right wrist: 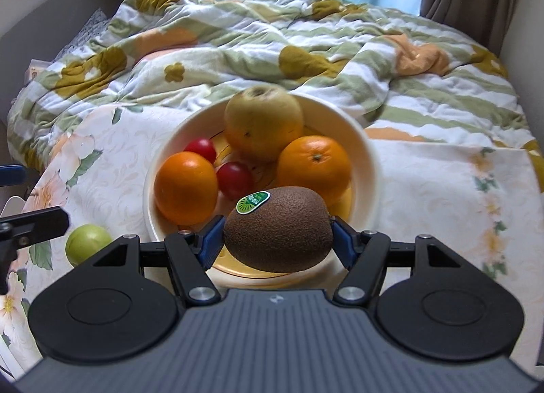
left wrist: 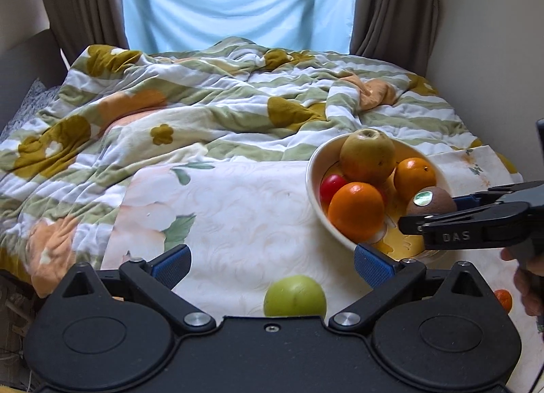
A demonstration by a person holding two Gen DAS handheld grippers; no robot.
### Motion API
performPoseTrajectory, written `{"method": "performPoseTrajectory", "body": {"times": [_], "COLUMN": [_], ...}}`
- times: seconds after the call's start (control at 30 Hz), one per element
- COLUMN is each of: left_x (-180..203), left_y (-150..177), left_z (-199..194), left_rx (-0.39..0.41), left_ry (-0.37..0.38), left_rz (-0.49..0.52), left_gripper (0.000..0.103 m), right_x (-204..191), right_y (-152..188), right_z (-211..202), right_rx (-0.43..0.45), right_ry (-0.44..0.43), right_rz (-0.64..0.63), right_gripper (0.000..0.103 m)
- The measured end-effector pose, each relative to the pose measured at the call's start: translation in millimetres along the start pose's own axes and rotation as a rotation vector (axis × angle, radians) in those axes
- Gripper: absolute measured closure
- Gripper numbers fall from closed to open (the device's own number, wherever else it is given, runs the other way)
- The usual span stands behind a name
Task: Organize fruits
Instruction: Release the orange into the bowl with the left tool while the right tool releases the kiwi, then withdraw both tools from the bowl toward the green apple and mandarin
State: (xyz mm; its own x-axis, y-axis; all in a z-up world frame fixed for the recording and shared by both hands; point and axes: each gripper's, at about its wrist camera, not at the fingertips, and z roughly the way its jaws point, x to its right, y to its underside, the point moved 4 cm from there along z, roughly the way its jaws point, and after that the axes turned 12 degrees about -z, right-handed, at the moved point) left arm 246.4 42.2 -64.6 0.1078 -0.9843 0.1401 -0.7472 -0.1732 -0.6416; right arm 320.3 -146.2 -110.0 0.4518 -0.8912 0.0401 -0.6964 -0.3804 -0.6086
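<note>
The right gripper (right wrist: 278,235) is clamping a brown kiwi (right wrist: 278,229) between its blue pads, holding it over the near rim of the cream bowl (right wrist: 365,151) and hiding part of the bowl's yellow floor, while a small orange fruit (left wrist: 504,299) right of the bowl is sitting half cut off behind the person's hand (left wrist: 527,287). The bowl is holding 1 yellow-green apple (right wrist: 263,121), 2 oranges (right wrist: 185,187) and 2 small red fruits (right wrist: 234,179). The left gripper (left wrist: 272,265) is standing wide apart and empty, with a green apple (left wrist: 295,296) lying on the floral cloth (left wrist: 238,209) left of the bowl, partly hidden by the gripper's body.
</note>
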Motion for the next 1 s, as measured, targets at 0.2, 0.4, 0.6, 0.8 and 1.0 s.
{"method": "performPoseTrajectory", "body": {"times": [0.2,0.4,0.6,0.8,1.0], "left_x": [-5.1,-5.0,-5.3,-5.2,-1.4], "left_y": [5.5,6.7,10.0,13.9,14.4], "left_z": [-3.3,-6.0,-11.5,-23.7,-44.0], "left_rx": [-0.007,-0.007,-0.006,0.004,0.034], "left_ry": [0.009,0.012,0.012,0.002,0.013], "left_rz": [-0.015,-0.013,-0.003,0.007,0.010], "left_gripper": [0.000,0.000,0.000,0.000,0.000], "right_x": [-11.9,-14.8,-18.1,-26.6,-24.9], "right_y": [-0.7,1.0,4.7,6.2,4.8], "right_z": [12.9,18.3,22.5,4.7,-23.8], "right_rx": [-0.005,-0.010,-0.024,0.016,0.048], "right_ry": [-0.009,-0.001,0.010,0.074,0.081], "right_rz": [-0.019,-0.021,-0.035,-0.099,-0.088], "right_gripper": [0.022,0.022,0.020,0.000,0.000]}}
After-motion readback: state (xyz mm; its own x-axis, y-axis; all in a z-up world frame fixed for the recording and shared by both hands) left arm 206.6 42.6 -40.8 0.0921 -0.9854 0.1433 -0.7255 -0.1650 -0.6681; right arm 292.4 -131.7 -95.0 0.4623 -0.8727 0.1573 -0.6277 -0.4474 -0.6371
